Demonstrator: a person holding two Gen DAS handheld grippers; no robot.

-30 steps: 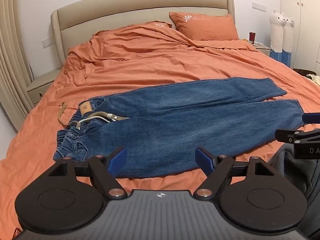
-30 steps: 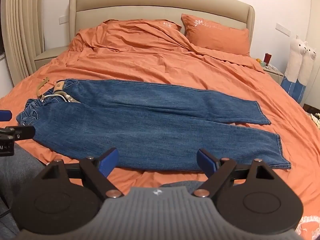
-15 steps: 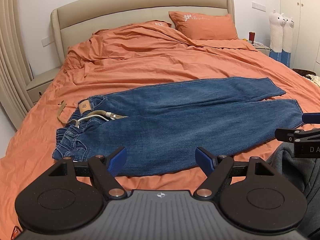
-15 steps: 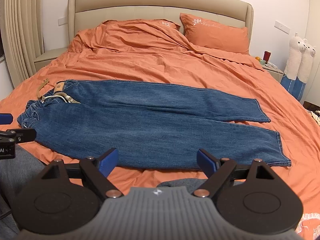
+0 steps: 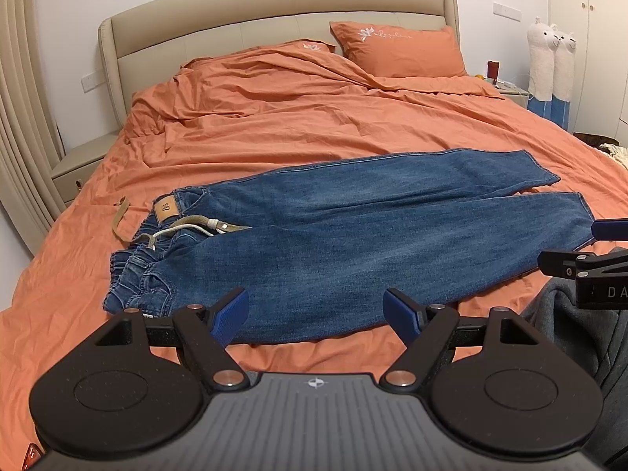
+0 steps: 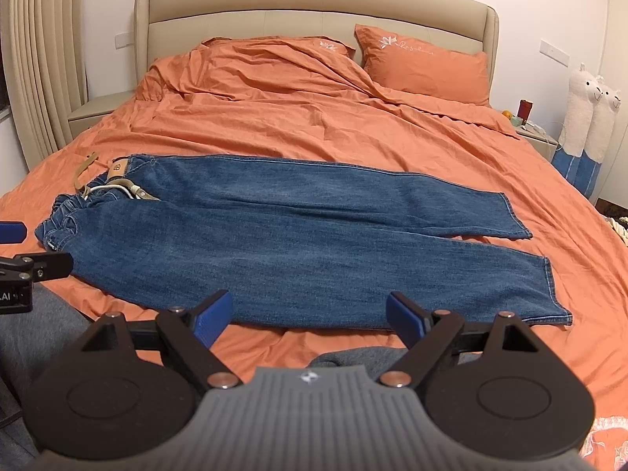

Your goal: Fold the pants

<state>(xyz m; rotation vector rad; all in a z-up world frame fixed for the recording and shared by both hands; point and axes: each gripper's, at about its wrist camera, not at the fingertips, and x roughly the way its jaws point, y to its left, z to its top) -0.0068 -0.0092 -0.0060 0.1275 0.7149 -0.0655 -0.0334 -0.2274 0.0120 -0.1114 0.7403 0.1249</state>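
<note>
Blue denim pants [image 5: 333, 235] [image 6: 298, 235] lie flat across an orange bed, waistband to the left, both legs stretching right and slightly apart at the hems. A tan belt [image 5: 119, 219] and a white cord [image 5: 184, 229] trail from the waistband. My left gripper [image 5: 318, 312] hovers open above the near edge of the pants, close to the waist end. My right gripper [image 6: 310, 316] hangs open over the near edge of the lower leg. Each gripper's blue tip shows at the side of the other view: the right gripper [image 5: 608, 229] and the left gripper [image 6: 11, 231].
The bed [image 6: 314, 117] has rumpled orange bedding and pillows [image 6: 424, 66] by a beige headboard [image 5: 274, 11]. Bedside tables stand on both sides. Plush alpacas [image 6: 592, 110] lean on the right wall. Grey clothing [image 5: 577, 333] of the person is at the near edge.
Both views have shifted only slightly; the pants sit a little lower and closer in the right wrist view. The grippers stay open and the pants have not moved.
</note>
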